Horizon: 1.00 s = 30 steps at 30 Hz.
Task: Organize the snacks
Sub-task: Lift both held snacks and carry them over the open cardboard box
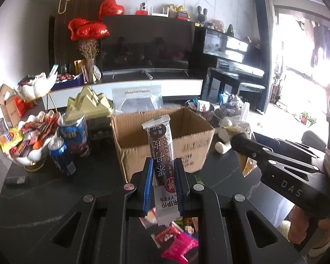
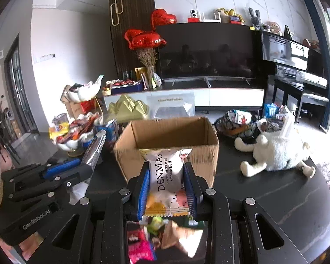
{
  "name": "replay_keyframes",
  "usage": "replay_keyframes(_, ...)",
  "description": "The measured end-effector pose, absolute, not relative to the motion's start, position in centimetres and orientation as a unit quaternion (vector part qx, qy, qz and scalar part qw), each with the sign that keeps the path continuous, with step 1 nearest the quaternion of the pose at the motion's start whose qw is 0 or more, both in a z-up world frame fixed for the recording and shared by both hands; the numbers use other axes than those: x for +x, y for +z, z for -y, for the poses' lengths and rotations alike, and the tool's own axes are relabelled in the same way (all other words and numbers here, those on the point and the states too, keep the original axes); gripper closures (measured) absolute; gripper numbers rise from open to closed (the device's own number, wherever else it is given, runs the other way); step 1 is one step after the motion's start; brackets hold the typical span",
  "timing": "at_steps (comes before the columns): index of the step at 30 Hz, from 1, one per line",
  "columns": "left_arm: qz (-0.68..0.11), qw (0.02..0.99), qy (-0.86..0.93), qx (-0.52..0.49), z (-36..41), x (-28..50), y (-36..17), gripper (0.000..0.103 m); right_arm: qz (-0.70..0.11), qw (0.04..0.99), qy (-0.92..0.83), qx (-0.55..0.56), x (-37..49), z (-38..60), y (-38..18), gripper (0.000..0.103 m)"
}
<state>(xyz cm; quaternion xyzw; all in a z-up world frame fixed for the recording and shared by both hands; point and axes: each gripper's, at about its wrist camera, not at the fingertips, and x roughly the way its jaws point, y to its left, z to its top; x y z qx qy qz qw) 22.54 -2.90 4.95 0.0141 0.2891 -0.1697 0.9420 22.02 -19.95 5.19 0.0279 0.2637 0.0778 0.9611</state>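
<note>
My left gripper (image 1: 164,165) is shut on a long dark snack bar (image 1: 161,151) with a silver top, held upright in front of the open cardboard box (image 1: 187,136). My right gripper (image 2: 166,169) is shut on a white DENMAS cheese ball packet (image 2: 167,176), also just before the box (image 2: 198,151). The left gripper also shows in the right wrist view (image 2: 77,167), with its bar (image 2: 95,149). The right gripper shows in the left wrist view (image 1: 244,145). Loose snack packets (image 1: 176,239) lie on the dark table below both grippers (image 2: 156,235).
White shell-shaped bowls of snacks (image 1: 33,136) and blue cans (image 1: 61,154) stand left of the box. A white plush toy (image 2: 275,151) lies to its right, with a dark snack basket (image 2: 235,123) behind. A gold mountain ornament (image 2: 127,107) and a clear bag (image 2: 171,105) stand behind the box.
</note>
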Motion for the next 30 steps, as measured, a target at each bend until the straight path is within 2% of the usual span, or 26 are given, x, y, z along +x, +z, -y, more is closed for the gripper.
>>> replay_keyframes(15,-0.301,0.940,-0.160,0.027,3.1,29.1,6.4,0.084,-0.272,0.957,0.096,0.014,29.1,19.3,6.3,0.072)
replay_keyframes(30,-0.330,0.931,-0.150,0.031,4.3,38.1,3.5,0.083,-0.304,0.946,0.109,0.025,38.1,20.2,3.5,0.072)
